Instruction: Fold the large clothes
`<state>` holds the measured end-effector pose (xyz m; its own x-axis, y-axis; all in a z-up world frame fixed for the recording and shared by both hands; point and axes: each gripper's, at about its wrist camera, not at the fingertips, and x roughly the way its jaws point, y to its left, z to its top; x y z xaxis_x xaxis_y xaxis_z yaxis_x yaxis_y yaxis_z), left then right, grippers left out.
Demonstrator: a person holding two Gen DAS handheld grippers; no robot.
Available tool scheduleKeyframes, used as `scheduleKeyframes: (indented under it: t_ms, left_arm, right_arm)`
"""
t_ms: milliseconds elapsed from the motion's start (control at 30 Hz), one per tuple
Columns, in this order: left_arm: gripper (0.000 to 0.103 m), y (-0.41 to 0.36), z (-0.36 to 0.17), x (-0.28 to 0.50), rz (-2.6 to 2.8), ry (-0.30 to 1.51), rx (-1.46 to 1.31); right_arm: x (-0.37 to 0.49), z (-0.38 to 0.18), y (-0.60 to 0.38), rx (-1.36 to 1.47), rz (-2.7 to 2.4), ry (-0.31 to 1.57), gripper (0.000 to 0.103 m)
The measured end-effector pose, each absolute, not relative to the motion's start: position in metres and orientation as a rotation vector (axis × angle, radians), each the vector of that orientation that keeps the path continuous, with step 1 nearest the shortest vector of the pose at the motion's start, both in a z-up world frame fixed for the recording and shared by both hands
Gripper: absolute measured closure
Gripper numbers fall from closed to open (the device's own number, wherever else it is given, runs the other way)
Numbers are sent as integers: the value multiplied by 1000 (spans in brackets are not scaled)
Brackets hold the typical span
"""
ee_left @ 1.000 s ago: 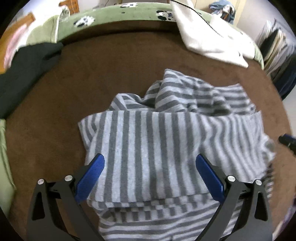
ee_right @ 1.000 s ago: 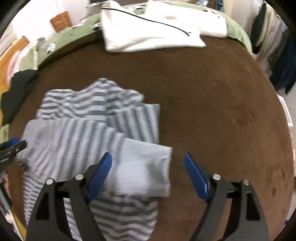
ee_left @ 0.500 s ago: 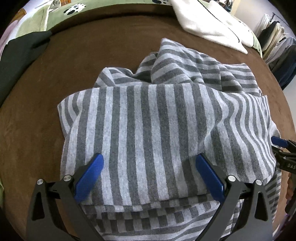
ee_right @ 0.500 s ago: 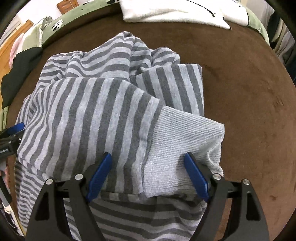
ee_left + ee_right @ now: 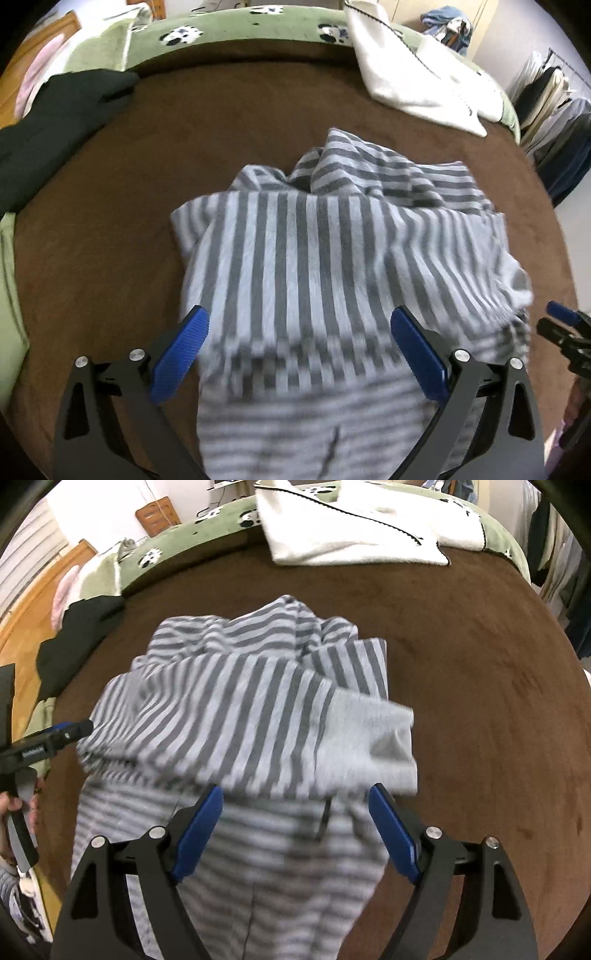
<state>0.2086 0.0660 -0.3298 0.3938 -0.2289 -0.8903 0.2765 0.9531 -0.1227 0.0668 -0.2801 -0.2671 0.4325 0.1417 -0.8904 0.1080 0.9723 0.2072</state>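
A grey-and-white striped garment lies bunched and partly folded on a brown blanket; it also shows in the right wrist view, with a plain grey cuff at its right. My left gripper is open, its blue pads either side of the garment's near fold, above the cloth. My right gripper is open over the garment's near part, just under the cuff. Each gripper shows at the edge of the other's view, the right one and the left one.
A white garment with black trim lies at the blanket's far right edge. A black garment lies at far left. A green panda-print cover runs behind. Hanging clothes stand at far right.
Both grippers dipped close to the garment half a second ago and have drawn back up and away. The striped fold and cuff look blurred, still moving. Both stay open.
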Motion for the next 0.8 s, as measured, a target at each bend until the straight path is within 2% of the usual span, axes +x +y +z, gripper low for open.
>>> scheduleKeyframes:
  t_ms: [133, 267, 567, 800]
  left_arm:
    - [7, 88, -311, 157, -342, 1099, 76]
    - [7, 125, -314, 113, -368, 1127, 73]
    - [7, 177, -352, 51, -378, 1210, 27]
    - [7, 185, -379, 11, -425, 1261, -30]
  right_arm:
    - [26, -256, -277, 346, 65, 1156, 22]
    - [-12, -257, -263, 348, 49, 1182, 22]
    - [-92, -276, -258, 357, -39, 1241, 22]
    - [-134, -303, -256, 390, -24, 1309, 22]
